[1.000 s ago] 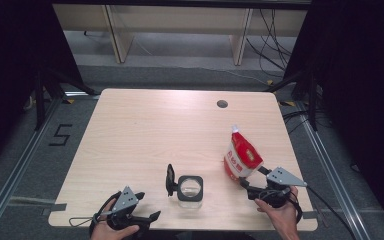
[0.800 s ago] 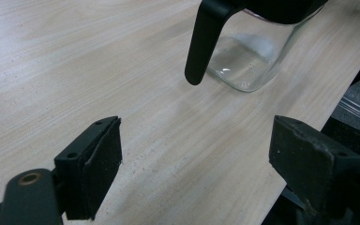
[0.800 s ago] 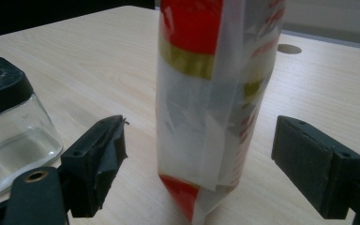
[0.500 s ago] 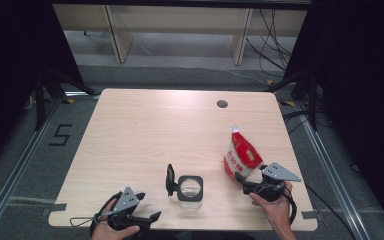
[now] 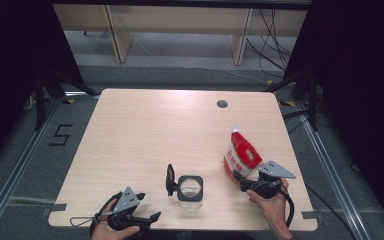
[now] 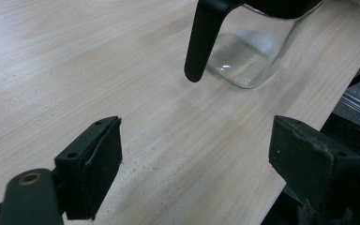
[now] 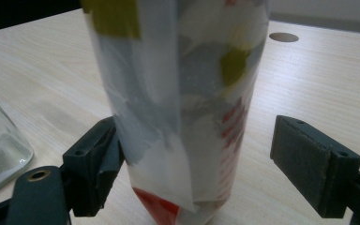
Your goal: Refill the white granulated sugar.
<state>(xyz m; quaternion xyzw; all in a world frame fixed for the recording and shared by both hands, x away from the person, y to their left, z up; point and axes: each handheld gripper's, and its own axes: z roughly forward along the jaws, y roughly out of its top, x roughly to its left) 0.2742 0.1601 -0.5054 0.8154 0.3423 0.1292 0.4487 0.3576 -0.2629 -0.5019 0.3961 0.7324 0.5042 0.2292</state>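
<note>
A red and white pouch [image 5: 241, 152] stands upright at the table's right front. My right gripper [image 5: 239, 177] is open just in front of it. In the right gripper view the pouch [image 7: 183, 103] stands between the two jaws, the left pad close against its side and the right pad well apart. A clear glass jug [image 5: 190, 187] with a black handle [image 5: 170, 179] sits at the front middle. My left gripper [image 5: 151, 218] is open at the front left edge. In its own view the jug [image 6: 246, 51] and its handle [image 6: 201, 42] lie ahead, beyond the jaws.
The wooden table [image 5: 145, 130] has a round cable hole [image 5: 222, 104] at the back right. The table's front edge runs close to both hands. Dark curtains and metal frame legs stand on both sides.
My right gripper has moved forward toward the pouch, so the pouch now stands between its jaws. The left gripper, the jug and the pouch have stayed put.
</note>
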